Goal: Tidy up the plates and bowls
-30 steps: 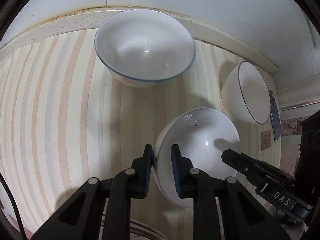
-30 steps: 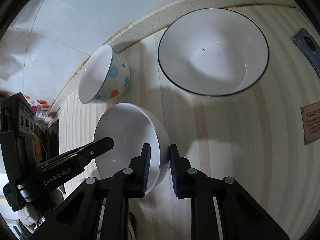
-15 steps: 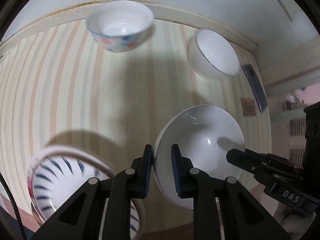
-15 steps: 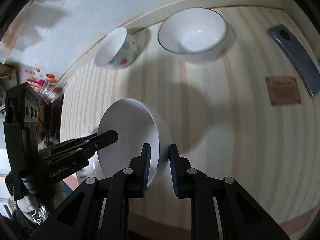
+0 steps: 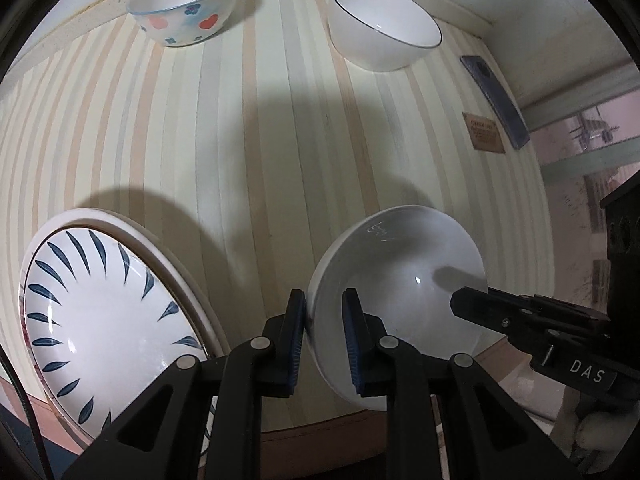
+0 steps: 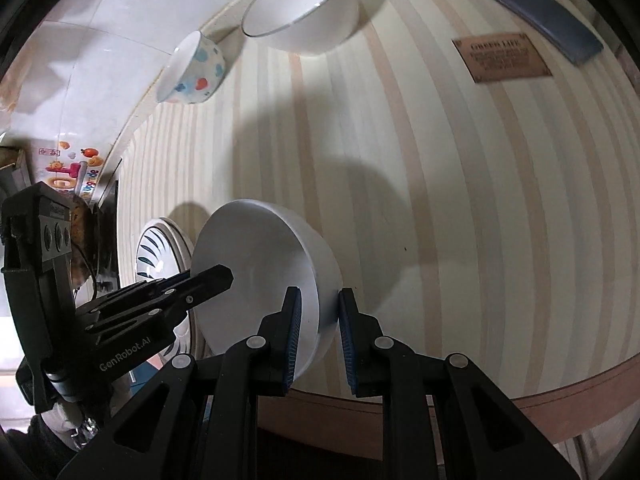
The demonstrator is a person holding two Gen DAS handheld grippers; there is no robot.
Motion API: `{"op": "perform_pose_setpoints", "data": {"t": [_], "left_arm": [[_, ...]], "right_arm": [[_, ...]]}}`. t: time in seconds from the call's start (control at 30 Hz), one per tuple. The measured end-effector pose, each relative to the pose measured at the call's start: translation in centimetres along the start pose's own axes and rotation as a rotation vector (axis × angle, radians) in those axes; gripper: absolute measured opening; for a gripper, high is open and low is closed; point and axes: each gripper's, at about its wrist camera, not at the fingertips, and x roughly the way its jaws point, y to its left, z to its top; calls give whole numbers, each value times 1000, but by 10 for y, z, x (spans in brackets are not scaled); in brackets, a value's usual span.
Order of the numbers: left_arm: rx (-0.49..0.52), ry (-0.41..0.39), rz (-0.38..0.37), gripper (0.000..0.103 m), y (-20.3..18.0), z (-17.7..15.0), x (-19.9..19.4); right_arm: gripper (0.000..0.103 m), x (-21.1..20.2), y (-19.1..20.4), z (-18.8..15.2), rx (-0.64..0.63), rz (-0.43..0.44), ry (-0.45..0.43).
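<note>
Both grippers hold one plain white bowl point(image 5: 400, 280) above the striped table's front edge. My left gripper point(image 5: 323, 312) is shut on its left rim. My right gripper point(image 6: 318, 310) is shut on the opposite rim of the white bowl point(image 6: 260, 264). A plate with blue leaf marks point(image 5: 100, 320) lies at the front left, and also shows in the right wrist view point(image 6: 160, 248). A bowl with coloured hearts point(image 5: 188, 4) and a white bowl with a dark rim point(image 5: 380, 36) stand at the back by the wall.
A dark phone point(image 5: 496, 100) and a small brown label point(image 5: 484, 132) lie at the table's right side. The white wall point(image 6: 100, 40) runs along the back. The table's wooden front edge point(image 6: 560, 384) is close below the grippers.
Both grippers have pulled back from the wall with the white bowl, toward the table's front edge. The two back bowls now look farther away, and the leaf-pattern plate has come into view.
</note>
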Motion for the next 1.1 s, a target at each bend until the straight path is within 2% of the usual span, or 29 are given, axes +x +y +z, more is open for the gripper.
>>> {"op": "perform_pose_setpoints", "data": {"t": [0.2,0.33,0.43,0.47,0.5,0.57,0.63,0.73,0.9,1.07,1.1], "left_arm": [[2,23,9,17,-4,-3,12],[-10,2,-13,17,0,-1,-13],[-30,-97,-19,21,11,13,-60],[-43,-116,-21,29,16,19,-68],[-71,-144,-26,33,25,29,-81],[-127,-216,-18,42,48,53,-100],[-170,-260,22,43,73,81,-107],[-261,-274,40,43,116,127,-99],[-343,-253,25,43,162,176,-69],[-368,-192,-4,42,185,198,-32],[-366,-184,-7,41,186,200,-25]], "right_arm": [[22,6,-4,0,12,-3,21],[23,-6,-10,6,39,10,50],[30,-40,-7,22,55,34,-4],[39,-55,-2,33,52,60,-32],[48,-65,5,42,49,80,-60],[51,-78,23,65,11,113,-110],[51,-79,45,90,-29,133,-142],[51,-58,86,146,-91,143,-187],[51,8,135,229,-132,119,-151],[50,68,159,272,-164,34,-77],[45,74,160,275,-169,21,-66]]}}
